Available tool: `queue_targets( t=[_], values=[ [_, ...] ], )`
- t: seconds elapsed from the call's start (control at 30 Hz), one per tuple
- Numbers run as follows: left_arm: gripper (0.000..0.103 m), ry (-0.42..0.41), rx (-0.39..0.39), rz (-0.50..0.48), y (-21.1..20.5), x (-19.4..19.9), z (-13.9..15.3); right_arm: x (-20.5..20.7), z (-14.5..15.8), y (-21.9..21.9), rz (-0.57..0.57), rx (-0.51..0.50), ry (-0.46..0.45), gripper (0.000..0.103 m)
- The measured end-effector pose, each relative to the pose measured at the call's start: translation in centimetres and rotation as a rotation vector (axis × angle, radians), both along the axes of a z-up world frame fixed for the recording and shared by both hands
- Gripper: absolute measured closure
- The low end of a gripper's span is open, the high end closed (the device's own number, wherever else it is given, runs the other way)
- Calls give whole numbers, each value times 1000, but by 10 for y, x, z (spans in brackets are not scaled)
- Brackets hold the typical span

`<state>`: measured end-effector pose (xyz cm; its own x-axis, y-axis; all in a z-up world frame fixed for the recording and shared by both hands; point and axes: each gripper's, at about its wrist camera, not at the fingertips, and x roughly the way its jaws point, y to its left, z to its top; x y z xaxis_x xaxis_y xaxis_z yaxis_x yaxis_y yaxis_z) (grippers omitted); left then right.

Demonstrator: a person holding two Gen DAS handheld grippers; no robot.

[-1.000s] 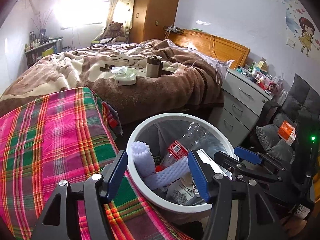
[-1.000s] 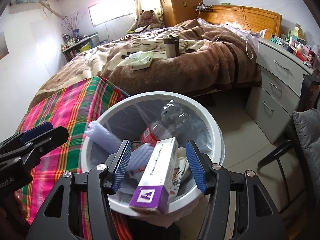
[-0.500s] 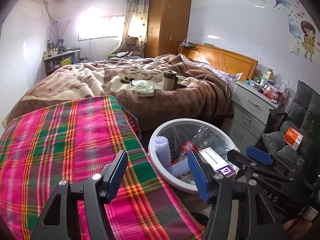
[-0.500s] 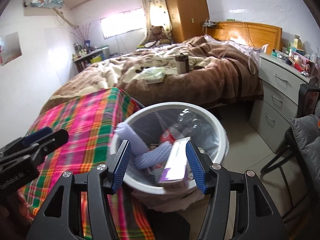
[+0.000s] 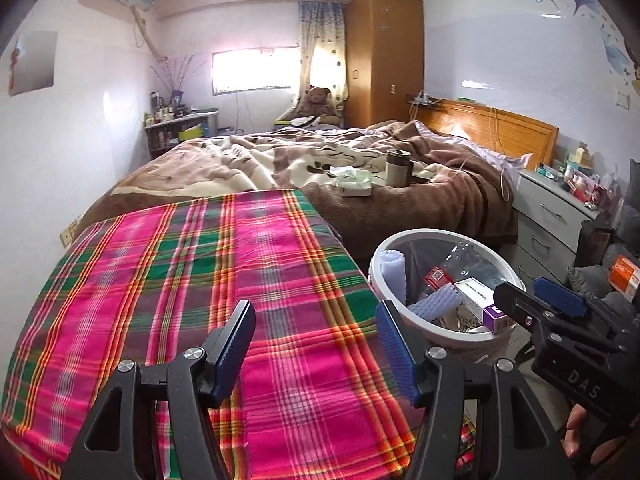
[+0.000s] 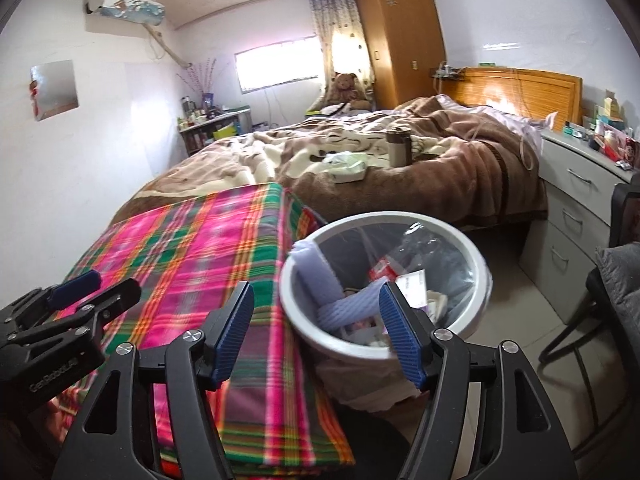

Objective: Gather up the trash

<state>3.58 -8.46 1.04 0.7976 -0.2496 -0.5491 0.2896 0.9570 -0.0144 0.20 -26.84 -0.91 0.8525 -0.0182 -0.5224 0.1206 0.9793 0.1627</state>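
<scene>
The right gripper (image 6: 316, 328) stands open with nothing between its blue pads – its jaws have just been opening, and the purple-and-white box (image 5: 482, 304) lies inside the bin, released. The left gripper (image 5: 316, 344) is also open and empty, poised over the plaid cloth (image 5: 200, 280) near its right edge. Just beyond that edge sits the white trash bin (image 6: 482, 280), lined with a clear bag and holding lilac foam pieces (image 6: 320, 276), a crushed plastic bottle (image 5: 460, 252) and the box against the near rim. The cloth shows no loose rubbish, so this surface looks done. What may be left lies farther off – a tissue pack (image 6: 348, 168) and a dark cup (image 6: 398, 148) on the brown blanket (image 6: 440, 176), though whether those count as trash I cannot tell.
</scene>
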Motion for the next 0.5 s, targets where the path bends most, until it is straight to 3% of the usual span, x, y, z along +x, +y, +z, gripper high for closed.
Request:
queue_targets(
  t=[0.5],
  values=[
    [41, -46, 8, 63, 12, -31, -3, -16, -2, 11, -26, -33, -38, 34]
  ],
)
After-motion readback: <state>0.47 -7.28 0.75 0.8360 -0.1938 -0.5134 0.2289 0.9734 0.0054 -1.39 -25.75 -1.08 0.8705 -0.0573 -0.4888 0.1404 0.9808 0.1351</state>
